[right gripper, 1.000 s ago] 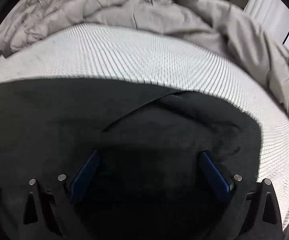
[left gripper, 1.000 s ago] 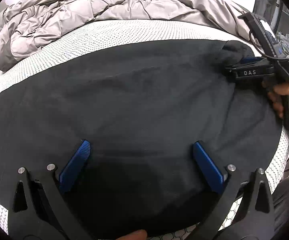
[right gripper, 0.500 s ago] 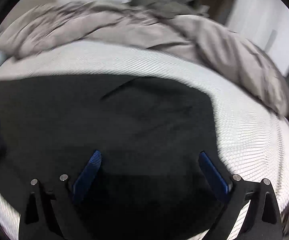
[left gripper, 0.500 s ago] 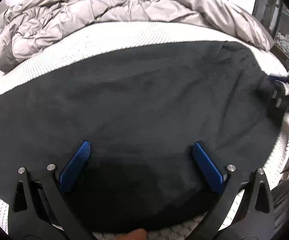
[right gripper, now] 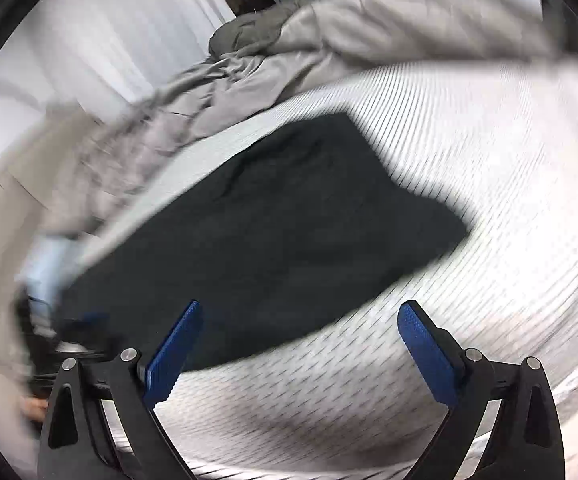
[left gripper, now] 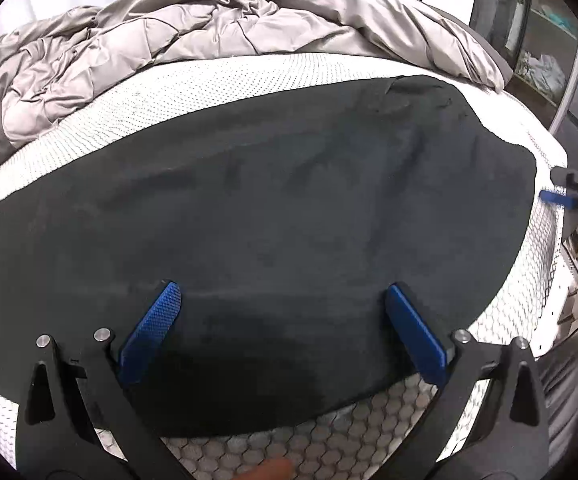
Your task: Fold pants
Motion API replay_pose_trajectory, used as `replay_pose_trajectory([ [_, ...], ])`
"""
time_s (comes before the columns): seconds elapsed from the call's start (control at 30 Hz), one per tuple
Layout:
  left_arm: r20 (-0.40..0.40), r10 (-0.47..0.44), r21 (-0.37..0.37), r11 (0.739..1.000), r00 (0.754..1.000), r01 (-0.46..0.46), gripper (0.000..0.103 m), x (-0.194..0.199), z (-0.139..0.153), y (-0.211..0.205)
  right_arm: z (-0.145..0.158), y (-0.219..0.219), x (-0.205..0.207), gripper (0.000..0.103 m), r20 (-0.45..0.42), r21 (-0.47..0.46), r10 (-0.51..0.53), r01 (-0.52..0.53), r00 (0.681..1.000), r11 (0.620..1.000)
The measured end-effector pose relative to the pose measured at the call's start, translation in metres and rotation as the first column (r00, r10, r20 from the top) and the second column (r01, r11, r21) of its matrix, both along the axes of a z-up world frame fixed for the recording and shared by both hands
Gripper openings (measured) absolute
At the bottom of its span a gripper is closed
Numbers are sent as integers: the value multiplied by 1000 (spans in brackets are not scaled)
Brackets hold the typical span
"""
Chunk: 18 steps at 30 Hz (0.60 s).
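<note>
The black pants (left gripper: 273, 216) lie flat across the white knit mattress (left gripper: 217, 84), folded into a broad dark slab; they also show in the right wrist view (right gripper: 273, 240), blurred. My left gripper (left gripper: 281, 300) is open and empty, hovering over the near edge of the pants. My right gripper (right gripper: 301, 316) is open and empty, above the mattress (right gripper: 469, 184) just off the pants' near corner. It shows in the left wrist view (left gripper: 565, 196) at the far right edge, beyond the pants.
A rumpled grey duvet (left gripper: 177, 36) is piled along the far side of the bed, also in the right wrist view (right gripper: 273, 56). Shelving (left gripper: 545, 40) stands at the far right. The mattress side with a hexagon pattern (left gripper: 329, 436) drops off below my left gripper.
My right gripper has pulled off the pants' right end and swung back to the right and away. My left gripper has drawn back a little, so more of the mattress edge shows.
</note>
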<state>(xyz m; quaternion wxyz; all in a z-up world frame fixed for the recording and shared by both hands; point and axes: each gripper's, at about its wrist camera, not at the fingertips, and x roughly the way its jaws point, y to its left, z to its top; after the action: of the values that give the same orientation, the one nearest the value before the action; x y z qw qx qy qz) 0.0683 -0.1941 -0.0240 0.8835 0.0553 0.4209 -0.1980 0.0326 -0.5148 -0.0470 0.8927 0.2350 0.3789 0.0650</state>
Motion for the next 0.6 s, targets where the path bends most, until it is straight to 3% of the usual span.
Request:
replay_pose_trajectory([
  [0.1, 11, -25, 54, 998, 1000, 24, 102, 2, -7, -9, -20, -8, 10, 99, -24, 123, -44, 46, 999, 991],
  [0.2, 0, -26, 34, 999, 1000, 26, 102, 4, -6, -5, -20, -14, 26, 92, 32, 226, -99, 89, 995, 970],
  [0.3, -4, -5, 13, 1000, 1000, 5, 102, 5, -3, 6, -22, -28, 48, 67, 30, 278, -184, 169, 982, 946],
  [0.33, -1, 9, 7, 1000, 1000, -9, 102, 5, -2, 10, -25, -34, 57, 53, 24, 287, -216, 201, 976, 937],
  [0.37, 0, 33, -2, 999, 999, -33, 102, 5, 0, 16, -28, -38, 65, 35, 14, 282, -236, 222, 972, 933],
  [0.43, -7, 75, -33, 997, 997, -76, 102, 6, 4, 28, -29, -39, 76, 24, -3, 259, -258, 250, 966, 933],
  [0.5, -8, 116, -67, 991, 993, -117, 102, 8, 11, 45, -19, -34, 82, 20, 15, 203, -252, 244, 968, 948],
  [0.6, 16, 192, -107, 976, 981, -190, 102, 10, 25, 79, 16, -9, 78, 19, 108, 56, -190, 185, 976, 981],
])
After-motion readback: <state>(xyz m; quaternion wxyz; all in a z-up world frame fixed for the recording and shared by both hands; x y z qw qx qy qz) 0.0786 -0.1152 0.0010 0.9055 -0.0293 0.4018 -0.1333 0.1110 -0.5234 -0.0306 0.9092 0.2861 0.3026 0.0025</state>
